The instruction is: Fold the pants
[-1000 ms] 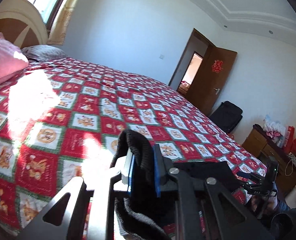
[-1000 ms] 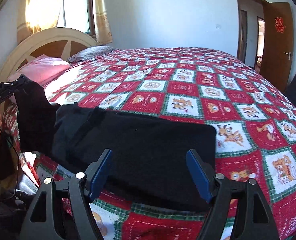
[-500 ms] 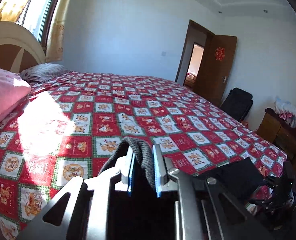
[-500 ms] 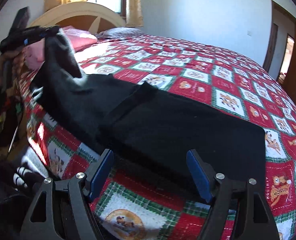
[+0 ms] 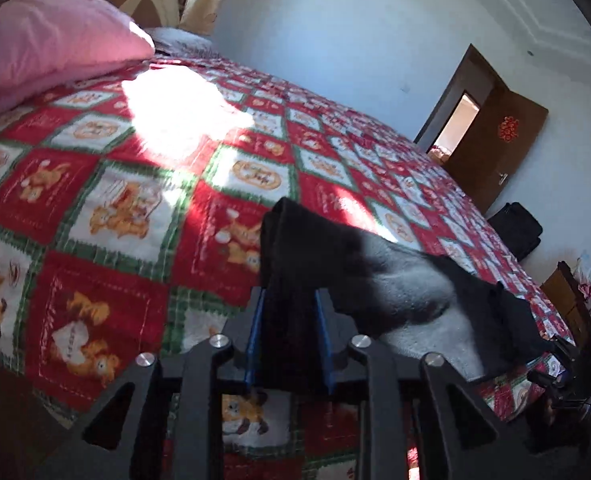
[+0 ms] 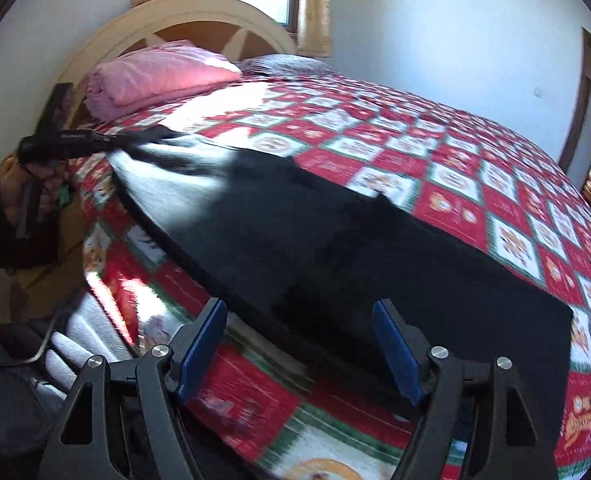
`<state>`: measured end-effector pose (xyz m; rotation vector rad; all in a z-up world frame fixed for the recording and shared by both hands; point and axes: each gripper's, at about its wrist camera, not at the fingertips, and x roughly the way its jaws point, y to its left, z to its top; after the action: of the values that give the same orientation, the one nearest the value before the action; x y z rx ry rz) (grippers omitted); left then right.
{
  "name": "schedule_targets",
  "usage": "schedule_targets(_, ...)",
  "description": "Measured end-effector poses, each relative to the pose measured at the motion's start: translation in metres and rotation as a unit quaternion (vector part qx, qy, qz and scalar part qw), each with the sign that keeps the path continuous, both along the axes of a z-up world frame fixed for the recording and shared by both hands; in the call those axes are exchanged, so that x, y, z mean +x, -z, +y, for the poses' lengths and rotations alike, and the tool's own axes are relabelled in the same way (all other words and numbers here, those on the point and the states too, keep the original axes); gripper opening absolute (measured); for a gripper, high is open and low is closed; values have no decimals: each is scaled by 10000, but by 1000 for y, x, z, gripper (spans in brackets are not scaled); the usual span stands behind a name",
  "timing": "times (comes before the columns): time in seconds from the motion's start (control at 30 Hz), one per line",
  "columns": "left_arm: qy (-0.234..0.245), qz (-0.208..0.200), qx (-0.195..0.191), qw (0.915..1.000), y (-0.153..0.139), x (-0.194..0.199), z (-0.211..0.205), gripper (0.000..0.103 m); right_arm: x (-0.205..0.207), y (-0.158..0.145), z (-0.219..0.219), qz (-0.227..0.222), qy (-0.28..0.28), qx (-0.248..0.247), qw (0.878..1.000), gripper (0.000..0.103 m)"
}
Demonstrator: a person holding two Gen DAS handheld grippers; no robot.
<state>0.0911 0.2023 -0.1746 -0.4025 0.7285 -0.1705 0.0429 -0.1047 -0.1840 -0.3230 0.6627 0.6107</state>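
Note:
The black pants (image 6: 355,248) lie stretched along the near edge of the bed, part of them lit white by the sun. My left gripper (image 5: 289,300) is shut on one end of the pants (image 5: 295,232) and holds it low over the bedspread. It also shows in the right wrist view (image 6: 107,138), at the far left end of the pants. My right gripper (image 6: 301,344) is open and empty, low over the near edge of the pants with the cloth between and beyond its fingers.
A red and white patchwork bedspread (image 6: 475,152) covers the bed. A folded pink blanket (image 6: 155,74) lies by the cream headboard (image 6: 199,12). An open brown door (image 5: 491,136), a black bag (image 5: 517,230) and a wooden dresser (image 5: 571,300) are beyond the bed.
My left gripper has come down from a raised hold and pulled the pants end out flat towards the headboard side. My right gripper stays open over the pants' near edge.

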Motion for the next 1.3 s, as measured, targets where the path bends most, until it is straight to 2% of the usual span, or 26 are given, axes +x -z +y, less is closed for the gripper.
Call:
schedule_targets(0.03,-48,39,-79,9999,5,0,2,35,-3,1,6,-27,-109,-48,9999,76)
schedule_targets(0.07,-101,36,-135,9999,8,-1,4,47,-7,3,12,-56,-227,-117,9997,76)
schedule_targets(0.17,-212,56,-324,9992,11,-4,11,66,-19,14,25,-153,-558,-447,9973,76)
schedule_targets(0.3,-218,211,-605,9977,16,-9,10,66,-29,22,35,-253,-807,-686,9941,76)
schedule_targets(0.4,-127,276,-581,9979,16,-9,2,63,-32,20,36,-285,-847,-598,9942,76)
schedule_targets(0.47,-139,363,-505,9980,17,-6,-3,55,-30,20,36,-292,-811,-581,9946,76)
schedule_targets(0.5,-185,398,-449,9980,18,-6,-5,54,-29,20,35,-279,-785,-569,9949,76)
schedule_targets(0.57,-230,428,-354,9982,18,-5,-6,41,-27,21,34,-245,-729,-523,9957,76)
schedule_targets(0.6,-228,401,-331,9984,17,-6,-6,38,-26,20,33,-226,-696,-489,9961,76)
schedule_targets(0.63,-233,373,-364,9984,16,-7,-5,27,-25,20,32,-215,-665,-460,9965,76)
schedule_targets(0.67,-204,320,-510,9980,15,-8,-4,21,-23,19,30,-205,-625,-424,9969,76)
schedule_targets(0.8,-61,-362,-580,9976,-12,-21,-10,18,-17,14,21,-208,-422,-264,9985,76)
schedule_targets(1.0,144,-918,-946,9912,-51,-21,-15,18,-2,0,-3,-63,88,106,9999,76)
schedule_targets(1.17,584,-1489,-1079,9812,-92,-15,-42,16,10,-19,-43,-5,716,515,9961,77)
schedule_targets(1.3,1105,-1846,-1088,9705,-124,-2,-84,16,20,-29,-88,91,1354,860,9870,77)
